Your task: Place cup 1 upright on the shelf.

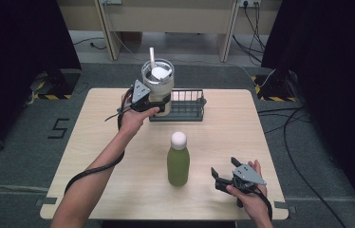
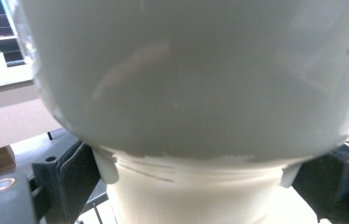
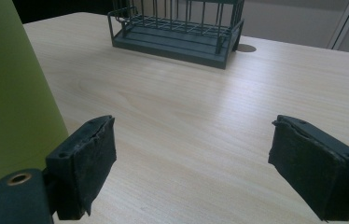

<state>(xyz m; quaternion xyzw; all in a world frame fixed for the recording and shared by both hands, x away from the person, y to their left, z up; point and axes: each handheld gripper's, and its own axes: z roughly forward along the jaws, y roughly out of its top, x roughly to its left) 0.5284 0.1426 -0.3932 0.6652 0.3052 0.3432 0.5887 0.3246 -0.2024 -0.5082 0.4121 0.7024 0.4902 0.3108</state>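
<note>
A cream tumbler [image 1: 157, 80] with a clear lid and a white straw stands upright at the left end of the dark wire basket [image 1: 190, 108]. My left gripper [image 1: 159, 105] is shut on its narrower lower part. In the left gripper view the tumbler [image 2: 200, 93] is very close, and black fingers [image 2: 65, 179] press on both sides of it. Its base is hidden. A green bottle [image 1: 178, 164] with a white cap stands at mid-table. My right gripper [image 1: 223, 175] is open just to the right of it, holding nothing. In the right gripper view [image 3: 191, 172] the bottle [image 3: 9, 93] is beside the left jaw.
The basket [image 3: 177, 28] sits at the far middle of the light wooden table [image 1: 95, 156]. A black cable trails from each gripper along the forearms. Dark curtains flank the table, and floor cables lie to the right.
</note>
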